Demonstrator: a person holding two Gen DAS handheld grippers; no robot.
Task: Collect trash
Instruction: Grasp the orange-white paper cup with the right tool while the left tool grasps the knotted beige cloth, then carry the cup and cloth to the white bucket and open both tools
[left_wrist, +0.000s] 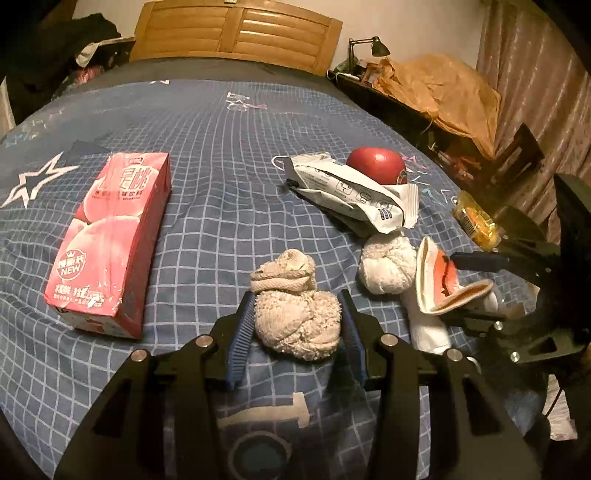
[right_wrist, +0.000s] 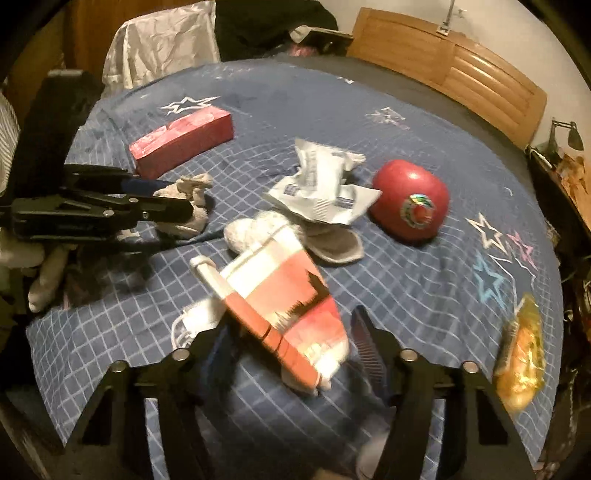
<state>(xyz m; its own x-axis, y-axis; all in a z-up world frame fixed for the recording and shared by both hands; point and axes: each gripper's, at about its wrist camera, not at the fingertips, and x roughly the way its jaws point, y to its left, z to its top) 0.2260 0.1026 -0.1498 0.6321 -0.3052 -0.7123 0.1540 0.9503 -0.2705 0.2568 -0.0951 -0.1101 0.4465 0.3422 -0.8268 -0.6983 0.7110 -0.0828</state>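
Left wrist view: left gripper (left_wrist: 297, 325) jaws spread either side of beige balled sock (left_wrist: 299, 317) on bed (left_wrist: 207, 155), bracketing it, not yet pinching; pink drink carton (left_wrist: 110, 236) lies flat left, silver wrapper (left_wrist: 351, 192) beyond

Right wrist view: right gripper (right_wrist: 291, 347) jaws around flattened red-white carton (right_wrist: 284, 299), tilted, apparently lifted for collection; grip contact unclear; apple (right_wrist: 410, 203) and yellow packet (right_wrist: 522, 350) well apart
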